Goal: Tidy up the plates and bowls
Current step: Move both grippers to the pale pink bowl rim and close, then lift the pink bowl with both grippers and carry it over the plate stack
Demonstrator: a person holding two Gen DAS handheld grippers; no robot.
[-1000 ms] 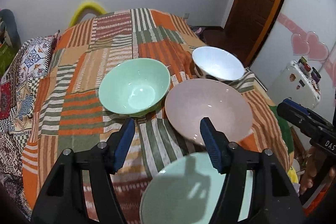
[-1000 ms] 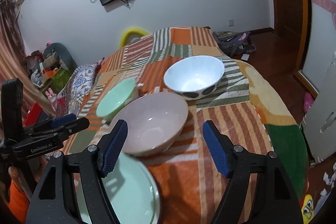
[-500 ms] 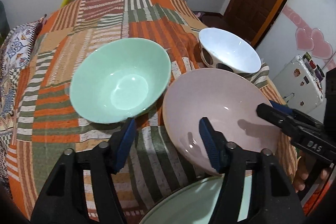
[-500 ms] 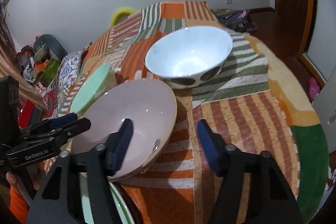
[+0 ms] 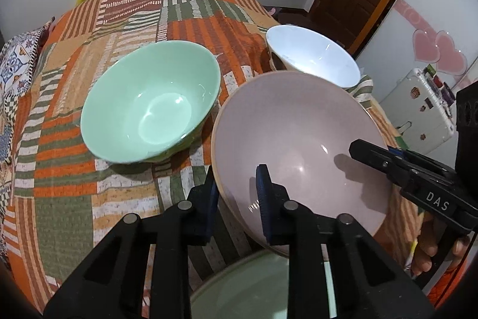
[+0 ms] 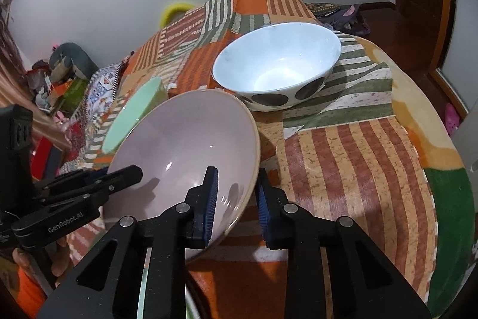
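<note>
The left claw (image 5: 236, 198) straddles the near-left rim of the pink bowl (image 5: 295, 139), one blue pad outside the wall and one inside; the pads look narrowed onto the rim, though whether they press it firmly I cannot tell for sure. The right claw (image 6: 236, 199) brackets the opposite rim of the same pink bowl (image 6: 185, 145) in the same way, one pad inside, one outside. So both claws appear clamped on this one bowl, which sits tilted, its lower edge over the green plate (image 5: 263, 286) just beneath the claws.

Beside the pink bowl to the left rests the green bowl (image 5: 152, 103), upright on the striped patchwork cover (image 5: 68, 169) of the table. Behind the pink bowl stands the white bowl with dark spots (image 6: 277, 68), close by but seemingly not touching it.

By my judgement the sorting has barely begun: nothing is nested yet, all three bowls stand separately, and the plate lies alone. What remains is lifting the pink bowl, stacking the bowls, and settling the plate in its place.
</note>
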